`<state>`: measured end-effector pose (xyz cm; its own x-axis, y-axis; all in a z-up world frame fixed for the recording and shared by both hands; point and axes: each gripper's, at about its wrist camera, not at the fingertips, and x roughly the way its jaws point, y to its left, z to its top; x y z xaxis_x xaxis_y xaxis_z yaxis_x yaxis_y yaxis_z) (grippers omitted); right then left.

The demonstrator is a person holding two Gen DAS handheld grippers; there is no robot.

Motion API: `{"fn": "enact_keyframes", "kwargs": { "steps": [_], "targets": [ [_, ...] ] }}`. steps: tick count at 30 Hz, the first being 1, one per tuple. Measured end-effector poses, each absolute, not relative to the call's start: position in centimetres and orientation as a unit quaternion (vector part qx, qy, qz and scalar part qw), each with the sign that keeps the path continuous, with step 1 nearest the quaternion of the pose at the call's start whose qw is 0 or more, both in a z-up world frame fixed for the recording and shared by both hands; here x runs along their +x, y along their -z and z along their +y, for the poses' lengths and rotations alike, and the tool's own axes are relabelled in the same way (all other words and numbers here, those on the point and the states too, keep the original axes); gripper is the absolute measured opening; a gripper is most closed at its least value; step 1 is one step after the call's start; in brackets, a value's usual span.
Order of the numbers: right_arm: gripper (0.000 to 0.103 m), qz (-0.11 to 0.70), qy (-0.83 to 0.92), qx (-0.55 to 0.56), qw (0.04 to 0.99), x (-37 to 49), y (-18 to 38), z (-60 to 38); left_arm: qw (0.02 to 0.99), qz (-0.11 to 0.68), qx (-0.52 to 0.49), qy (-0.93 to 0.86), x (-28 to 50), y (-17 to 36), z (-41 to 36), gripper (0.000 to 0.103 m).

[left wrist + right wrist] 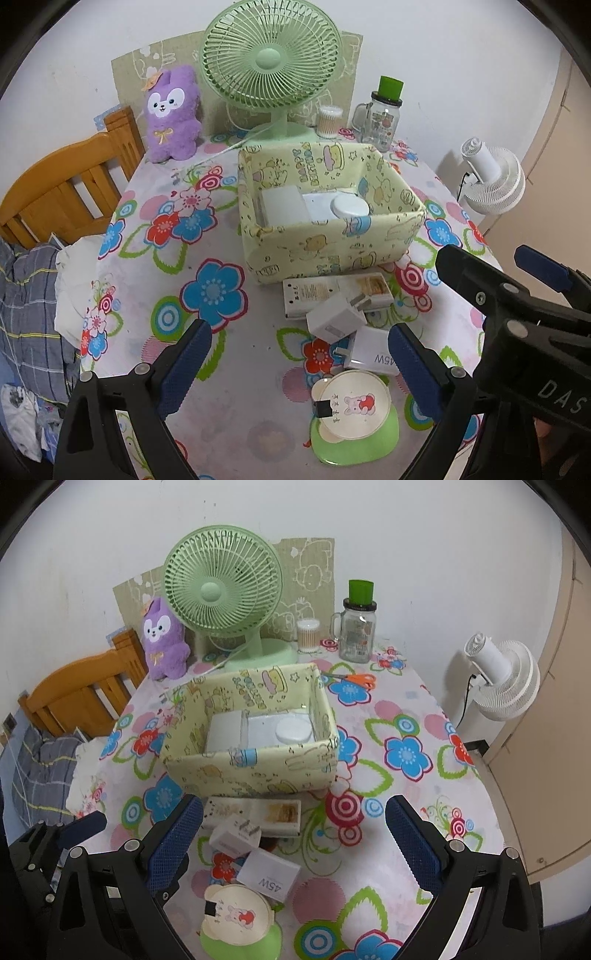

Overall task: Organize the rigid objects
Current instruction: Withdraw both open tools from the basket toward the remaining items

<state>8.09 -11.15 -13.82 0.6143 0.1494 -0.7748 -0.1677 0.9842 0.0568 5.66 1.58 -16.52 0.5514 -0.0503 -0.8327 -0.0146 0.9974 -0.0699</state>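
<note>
Holding white boxes and a round lid, yellow bin, left gripper and right gripper wide open (empty)

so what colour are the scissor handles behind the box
Orange; the scissors show only in the right wrist view.

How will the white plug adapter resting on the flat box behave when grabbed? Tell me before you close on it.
The white plug adapter looks like a rigid plastic block, so it should not flex. Its smooth faces may slip between pads. It lies tilted across the flat box and touches the 45W charger, so lifting or nudging it will probably shift those too.
</note>
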Motion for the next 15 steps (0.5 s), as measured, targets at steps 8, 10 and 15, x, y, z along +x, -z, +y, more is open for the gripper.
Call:
{"fn": "enact_keyframes", "kwargs": {
  "steps": [8,10,15],
  "targets": [
    [0.100,0.439,-0.093,-0.017,0.893,7.4,15.6,-11.3,0.879,0.476,-0.033,0.023,5.1,18.0,1.1,0.098],
    [0.100,0.439,-0.093,-0.020,0.893,7.2,16.1,-11.3,0.877,0.479,-0.037,0.027,4.9,18.4,1.1,0.098],
    [0.100,0.451,-0.092,-0.015,0.888,6.8,17.4,-11.5,0.872,0.486,-0.042,0.028,4.6,19.5,0.9,0.098]
  ]
}}
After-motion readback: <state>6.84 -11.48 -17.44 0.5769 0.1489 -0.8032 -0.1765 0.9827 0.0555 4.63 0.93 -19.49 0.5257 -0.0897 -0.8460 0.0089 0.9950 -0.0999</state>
